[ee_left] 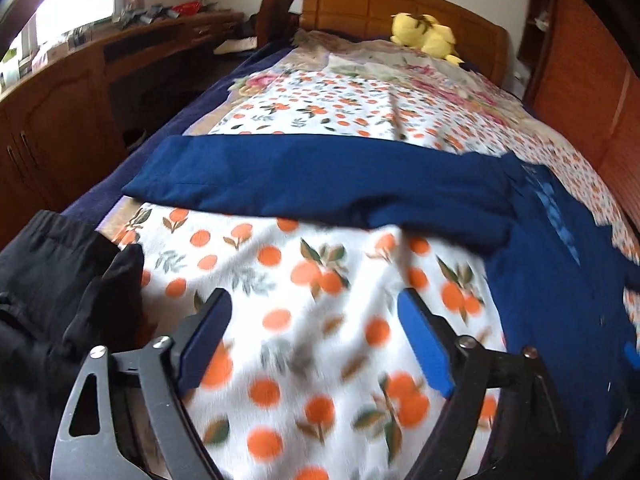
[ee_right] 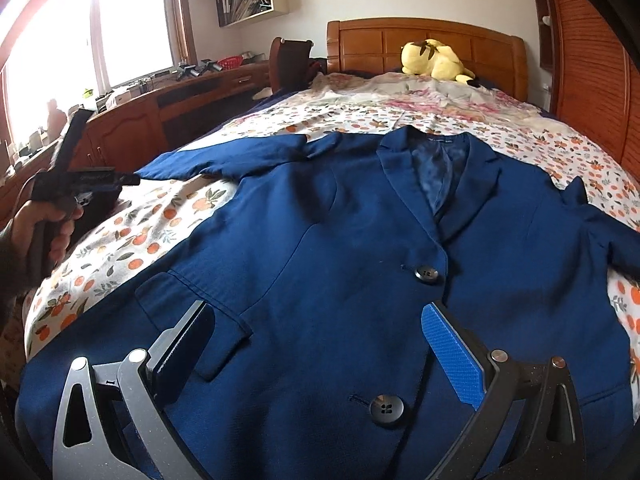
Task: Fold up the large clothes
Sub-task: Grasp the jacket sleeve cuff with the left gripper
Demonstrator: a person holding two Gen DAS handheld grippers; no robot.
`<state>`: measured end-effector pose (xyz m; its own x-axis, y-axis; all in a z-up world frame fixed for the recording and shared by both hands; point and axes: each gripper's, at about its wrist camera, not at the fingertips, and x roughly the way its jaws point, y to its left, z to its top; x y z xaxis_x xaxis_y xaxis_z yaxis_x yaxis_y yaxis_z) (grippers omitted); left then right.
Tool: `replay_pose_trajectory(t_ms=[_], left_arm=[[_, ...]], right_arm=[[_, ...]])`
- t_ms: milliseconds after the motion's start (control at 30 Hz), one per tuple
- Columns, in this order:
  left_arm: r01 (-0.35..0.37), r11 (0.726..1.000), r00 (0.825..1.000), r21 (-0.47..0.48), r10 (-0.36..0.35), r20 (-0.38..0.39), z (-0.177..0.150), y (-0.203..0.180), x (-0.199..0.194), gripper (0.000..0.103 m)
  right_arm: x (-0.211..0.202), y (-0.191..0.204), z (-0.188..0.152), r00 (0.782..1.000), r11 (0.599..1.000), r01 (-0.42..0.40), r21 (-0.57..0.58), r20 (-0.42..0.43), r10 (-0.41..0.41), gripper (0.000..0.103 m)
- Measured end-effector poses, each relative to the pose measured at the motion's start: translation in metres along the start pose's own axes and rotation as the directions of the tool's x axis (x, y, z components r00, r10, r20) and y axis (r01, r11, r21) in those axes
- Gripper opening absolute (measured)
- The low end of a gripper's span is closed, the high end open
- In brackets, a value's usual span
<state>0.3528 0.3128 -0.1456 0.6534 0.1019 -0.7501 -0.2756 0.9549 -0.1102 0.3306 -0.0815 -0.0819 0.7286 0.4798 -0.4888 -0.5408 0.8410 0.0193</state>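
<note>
A navy blue suit jacket (ee_right: pixel 340 240) lies face up and spread out on the bed, lapels toward the headboard, with two dark buttons (ee_right: pixel 427 273) down its front. My right gripper (ee_right: pixel 316 308) hovers open just above the lower front, between the pocket flap (ee_right: pixel 192 316) and the front edge. One sleeve (ee_left: pixel 320 176) stretches out flat across the bedspread. My left gripper (ee_left: pixel 314 296) is open over bare bedspread, short of that sleeve, with nothing between its fingers. A hand (ee_right: pixel 40 224) holds it at the bed's left side.
The bedspread (ee_left: pixel 304 264) is white with orange fruit print. Black clothing (ee_left: pixel 52 280) lies at its near left corner. A yellow plush toy (ee_right: pixel 436 62) sits by the wooden headboard (ee_right: pixel 400 40). A wooden desk (ee_right: pixel 168 100) runs along the left, slatted wardrobe doors (ee_right: pixel 592 60) along the right.
</note>
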Motion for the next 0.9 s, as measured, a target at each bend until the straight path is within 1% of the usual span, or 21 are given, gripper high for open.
replay_pose_trajectory(t_ms=[100,233,333,400,467,500,567,700,767,800,833,867,900], left_arm=[[0.025,0.995,0.999,-0.094,-0.027,-0.025,0.02,0.016,0.024,0.076],[0.019,0.984,0.999,-0.176,-0.027,-0.04,0.039,0.027,0.05,0.075],[0.033,0.971,0.997,-0.235,-0.048,-0.058,0.049,0.034,0.066,0.075],[0.028,0.969,0.997,-0.245,-0.044,-0.059,0.055,0.034,0.073,0.075],[0.003,0.97,0.997,-0.243,-0.021,-0.069,0.059,0.034,0.082,0.075],[0.0,0.967,0.997,-0.254,-0.021,-0.079,0.06,0.035,0.085,0.075],[0.015,0.958,0.995,-0.285,-0.043,-0.092,0.059,0.039,0.091,0.075],[0.028,0.946,0.992,-0.323,-0.066,-0.109,0.057,0.046,0.102,0.075],[0.042,0.938,0.992,-0.345,-0.08,-0.098,0.057,0.05,0.105,0.075],[0.053,0.931,0.992,-0.362,-0.09,-0.085,0.058,0.053,0.105,0.073],[0.063,0.923,0.992,-0.379,-0.099,-0.075,0.059,0.056,0.106,0.068],[0.06,0.92,0.992,-0.388,-0.099,-0.079,0.061,0.058,0.108,0.05],[0.052,0.919,0.992,-0.391,-0.093,-0.087,0.063,0.059,0.11,0.043]], right_arm=[[0.002,0.009,0.002,1.0,1.0,0.008,-0.015,-0.007,-0.009,0.103],[-0.001,0.006,0.005,1.0,1.0,-0.002,-0.004,-0.027,0.002,0.103],[0.0,0.003,0.006,0.999,1.0,-0.011,0.012,-0.032,0.011,0.103],[0.0,0.003,0.007,0.999,1.0,-0.013,0.015,-0.033,0.013,0.103],[-0.001,0.002,0.006,0.999,1.0,-0.015,0.016,-0.035,0.016,0.103],[0.0,0.002,0.006,0.999,1.0,-0.016,0.017,-0.036,0.017,0.103],[-0.001,0.001,0.005,0.999,1.0,-0.019,0.022,-0.038,0.02,0.103],[0.0,0.0,0.004,0.999,0.999,-0.026,0.033,-0.046,0.027,0.103],[0.001,-0.002,0.004,0.999,0.999,-0.028,0.039,-0.046,0.03,0.103],[0.001,-0.002,0.004,0.998,0.999,-0.029,0.041,-0.047,0.031,0.103],[0.002,-0.003,0.004,0.998,0.999,-0.03,0.042,-0.048,0.032,0.103],[0.002,-0.003,0.004,0.998,0.999,-0.031,0.044,-0.05,0.033,0.103],[0.002,-0.003,0.004,0.998,0.998,-0.032,0.045,-0.051,0.034,0.103]])
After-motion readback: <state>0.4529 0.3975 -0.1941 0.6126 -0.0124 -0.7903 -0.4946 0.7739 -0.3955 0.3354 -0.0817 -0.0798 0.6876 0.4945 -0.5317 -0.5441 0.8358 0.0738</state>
